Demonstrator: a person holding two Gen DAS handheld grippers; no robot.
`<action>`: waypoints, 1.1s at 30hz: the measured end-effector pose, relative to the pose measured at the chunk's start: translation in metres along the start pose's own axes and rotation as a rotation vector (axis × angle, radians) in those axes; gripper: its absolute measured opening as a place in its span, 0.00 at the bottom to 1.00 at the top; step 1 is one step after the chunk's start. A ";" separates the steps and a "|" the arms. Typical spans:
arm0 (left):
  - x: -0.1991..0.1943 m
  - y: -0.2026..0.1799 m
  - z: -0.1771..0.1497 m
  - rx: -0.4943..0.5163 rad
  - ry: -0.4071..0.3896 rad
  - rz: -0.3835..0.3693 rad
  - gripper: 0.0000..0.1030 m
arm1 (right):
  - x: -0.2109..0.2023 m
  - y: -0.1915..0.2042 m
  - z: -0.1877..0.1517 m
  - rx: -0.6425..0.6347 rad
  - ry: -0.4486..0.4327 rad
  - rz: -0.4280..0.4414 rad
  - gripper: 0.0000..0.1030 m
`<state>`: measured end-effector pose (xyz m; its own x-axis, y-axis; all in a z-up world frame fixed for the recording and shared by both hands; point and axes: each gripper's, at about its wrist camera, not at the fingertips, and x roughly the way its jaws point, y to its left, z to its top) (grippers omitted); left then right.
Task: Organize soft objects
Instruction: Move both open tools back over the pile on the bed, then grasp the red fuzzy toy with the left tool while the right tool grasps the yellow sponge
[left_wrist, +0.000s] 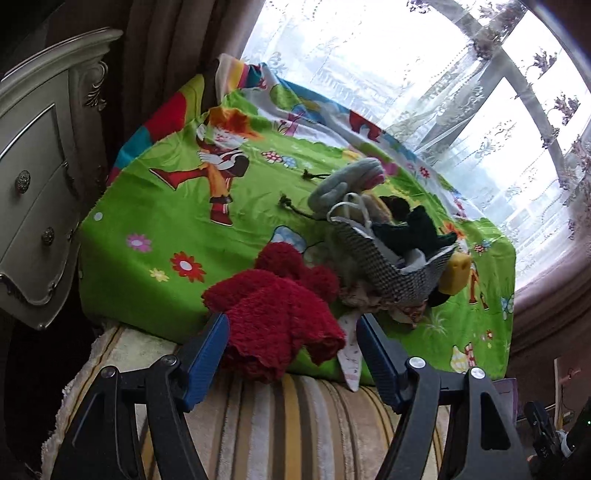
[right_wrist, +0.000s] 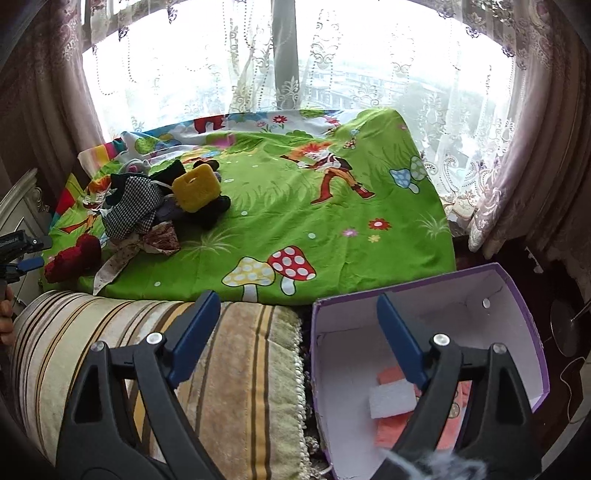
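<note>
A pile of soft things lies on the green cartoon sheet: a fluffy red item, a checked cloth pouch, a grey plush, a dark green item and a yellow sponge. My left gripper is open, its blue fingers on either side of the near end of the red item. My right gripper is open and empty, over the edge of a purple box that holds a white foam block on orange cloth. The pile also shows far left in the right wrist view.
A striped beige blanket roll lies along the sheet's near edge. A white carved dresser stands to the left. Lace curtains and a window are behind. The left gripper shows at the far left edge.
</note>
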<state>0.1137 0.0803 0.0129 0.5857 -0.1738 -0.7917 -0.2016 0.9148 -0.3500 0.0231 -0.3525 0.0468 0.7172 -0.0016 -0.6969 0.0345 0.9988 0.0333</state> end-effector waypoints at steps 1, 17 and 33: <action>0.006 0.005 0.003 -0.011 0.015 0.019 0.70 | 0.003 0.004 0.003 -0.006 0.001 0.007 0.87; 0.064 -0.014 -0.002 0.136 0.205 0.018 0.46 | 0.058 0.061 0.061 -0.129 0.003 0.087 0.92; 0.037 -0.009 -0.017 0.107 0.059 -0.057 0.27 | 0.150 0.126 0.098 -0.307 0.023 0.166 0.95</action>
<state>0.1240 0.0596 -0.0219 0.5457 -0.2447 -0.8015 -0.0826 0.9361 -0.3420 0.2029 -0.2317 0.0168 0.6797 0.1599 -0.7158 -0.2946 0.9533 -0.0668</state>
